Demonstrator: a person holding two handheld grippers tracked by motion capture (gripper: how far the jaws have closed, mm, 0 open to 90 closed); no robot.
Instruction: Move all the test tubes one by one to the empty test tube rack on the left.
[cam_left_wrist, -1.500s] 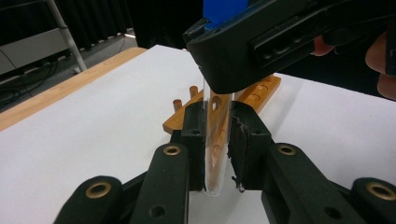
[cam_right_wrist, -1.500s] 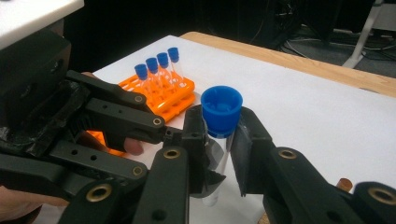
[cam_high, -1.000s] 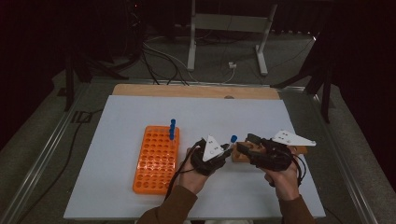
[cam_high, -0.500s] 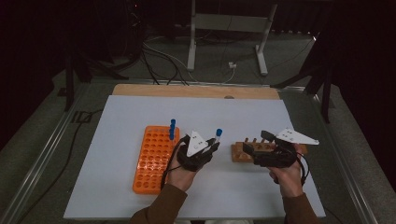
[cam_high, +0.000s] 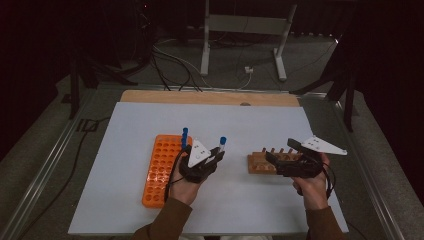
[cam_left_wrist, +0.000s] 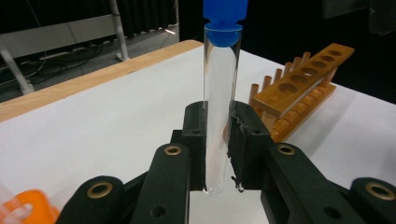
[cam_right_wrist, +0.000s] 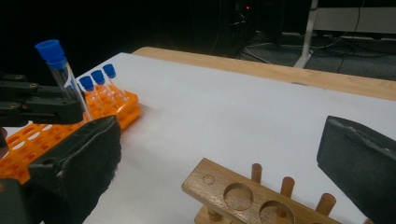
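Left tongs (cam_left_wrist: 218, 154) clamp a blue-capped tube (cam_left_wrist: 219, 93) upright above the desk (cam_high: 125, 130), between orange rack (cam_high: 160, 170) and wooden rack (cam_high: 260, 162). Right tongs (cam_right_wrist: 224, 158) gape apart at the wooden rack's 3 o'clock end.

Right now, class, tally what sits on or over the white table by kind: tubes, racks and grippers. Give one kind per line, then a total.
Blue-capped tubes: 4, one clamped in the left gripper, three standing in the orange rack
Racks: 2, orange rack and wooden rack
Grippers: 2, left gripper and right gripper
Total: 8
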